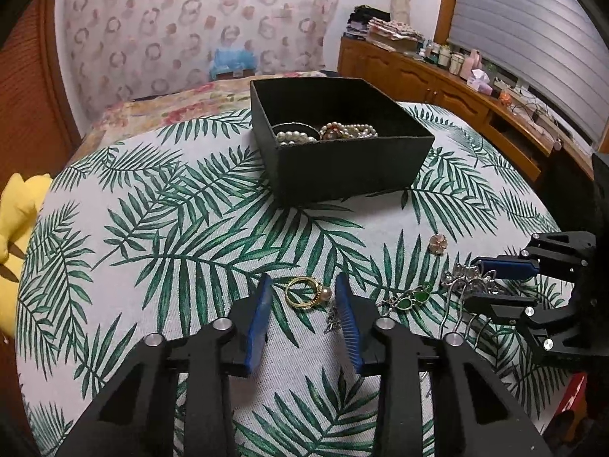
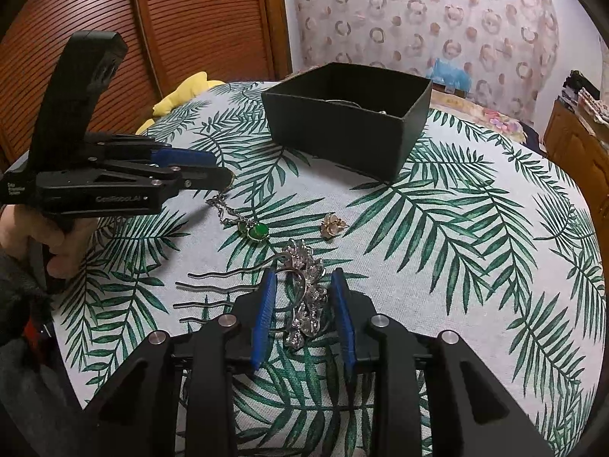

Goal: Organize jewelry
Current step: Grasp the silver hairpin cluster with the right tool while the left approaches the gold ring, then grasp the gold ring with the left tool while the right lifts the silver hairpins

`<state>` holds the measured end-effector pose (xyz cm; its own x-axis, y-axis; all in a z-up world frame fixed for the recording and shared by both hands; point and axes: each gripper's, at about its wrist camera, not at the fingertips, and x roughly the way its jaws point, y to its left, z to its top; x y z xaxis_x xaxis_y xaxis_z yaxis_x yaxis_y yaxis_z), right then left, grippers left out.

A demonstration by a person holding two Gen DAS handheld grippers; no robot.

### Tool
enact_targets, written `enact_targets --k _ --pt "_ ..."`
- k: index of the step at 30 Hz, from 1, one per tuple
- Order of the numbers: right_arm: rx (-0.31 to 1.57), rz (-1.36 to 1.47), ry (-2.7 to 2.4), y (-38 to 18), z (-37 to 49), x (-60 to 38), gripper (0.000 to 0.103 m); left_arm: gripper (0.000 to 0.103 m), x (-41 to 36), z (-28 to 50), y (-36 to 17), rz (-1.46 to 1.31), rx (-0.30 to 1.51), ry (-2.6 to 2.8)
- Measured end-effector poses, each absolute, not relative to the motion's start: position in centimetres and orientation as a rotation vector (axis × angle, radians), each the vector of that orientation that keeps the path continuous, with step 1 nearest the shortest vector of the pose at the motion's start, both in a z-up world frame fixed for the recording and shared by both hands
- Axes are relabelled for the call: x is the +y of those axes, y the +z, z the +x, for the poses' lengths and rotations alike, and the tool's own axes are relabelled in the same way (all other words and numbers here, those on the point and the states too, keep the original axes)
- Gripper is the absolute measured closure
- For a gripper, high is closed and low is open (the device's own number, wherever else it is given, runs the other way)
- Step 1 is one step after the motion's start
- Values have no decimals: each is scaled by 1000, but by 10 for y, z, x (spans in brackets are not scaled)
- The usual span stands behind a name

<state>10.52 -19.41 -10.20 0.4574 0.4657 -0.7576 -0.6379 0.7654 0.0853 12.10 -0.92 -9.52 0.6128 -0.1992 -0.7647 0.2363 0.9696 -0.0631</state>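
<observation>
Surface (image 1: 190, 228): round, covered in pale woven cloth printed with green palm fronds.
Box (image 1: 342, 160): matte black card, square, open-topped, holding pearl strands and beaded bracelets.
Left gripper (image 1: 304, 297): black frame, ribbed blue pads; jaws part open, astride a gold ring (image 1: 304, 291) with a pearl, not pressing it.
Right gripper (image 2: 304, 297): jaws part open around a silver flower hair comb (image 2: 304, 297) with wavy prongs; contact unclear.
Green pendant (image 2: 257, 231): glossy stones on a chain, lying between them.
Writing: white lettering on the left gripper's side, too blurred to read.
</observation>
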Motion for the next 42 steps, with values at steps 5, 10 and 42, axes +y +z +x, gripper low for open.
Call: enact_targets --k 5,10,42 --pt "858 -220 689 -102 105 -194 70 73 -13 120 -97 66 880 -253" --pt "857 -223 687 -102 105 -194 70 78 -16 123 -100 74 883 -241" --pt "835 -169 703 -94 105 -203 87 79 -13 70 -71 10 746 -238"
